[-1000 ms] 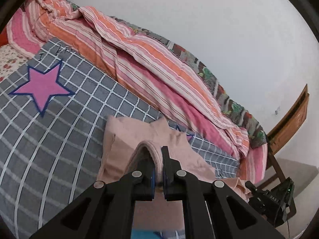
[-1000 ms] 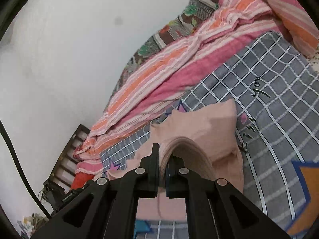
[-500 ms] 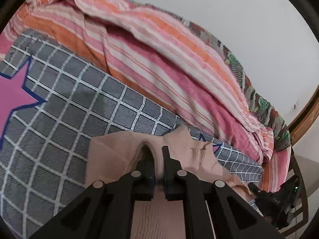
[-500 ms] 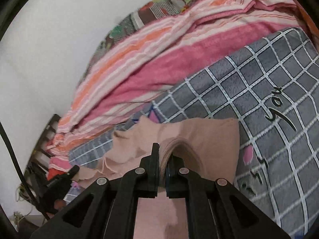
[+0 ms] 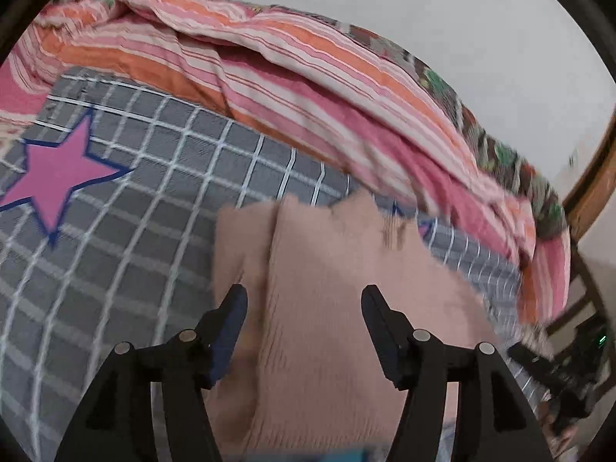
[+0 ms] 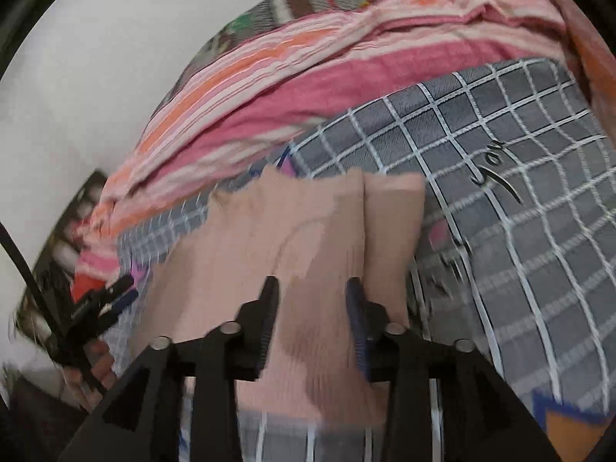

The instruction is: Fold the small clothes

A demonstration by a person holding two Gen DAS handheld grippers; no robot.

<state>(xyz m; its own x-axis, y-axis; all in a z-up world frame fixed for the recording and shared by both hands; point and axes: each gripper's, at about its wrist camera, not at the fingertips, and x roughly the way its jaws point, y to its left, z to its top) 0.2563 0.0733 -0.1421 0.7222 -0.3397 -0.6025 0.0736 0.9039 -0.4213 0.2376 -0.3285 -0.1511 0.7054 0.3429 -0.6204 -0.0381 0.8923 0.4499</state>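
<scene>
A small pale pink knit garment lies folded on the grey checked bedspread; it also shows in the right wrist view. My left gripper is open just above the garment's near part, holding nothing. My right gripper is open over the garment's other side, also empty. The right gripper shows at the far right of the left wrist view, and the left gripper at the left of the right wrist view. Both views are motion-blurred.
A pink and orange striped quilt is bunched along the wall behind the bedspread, also seen in the right wrist view. A pink star is printed on the spread. A wooden bed frame stands at the right.
Both grippers were shut on the garment's edge and carried it forward over itself. Now both have opened and let go, and the garment lies flat.
</scene>
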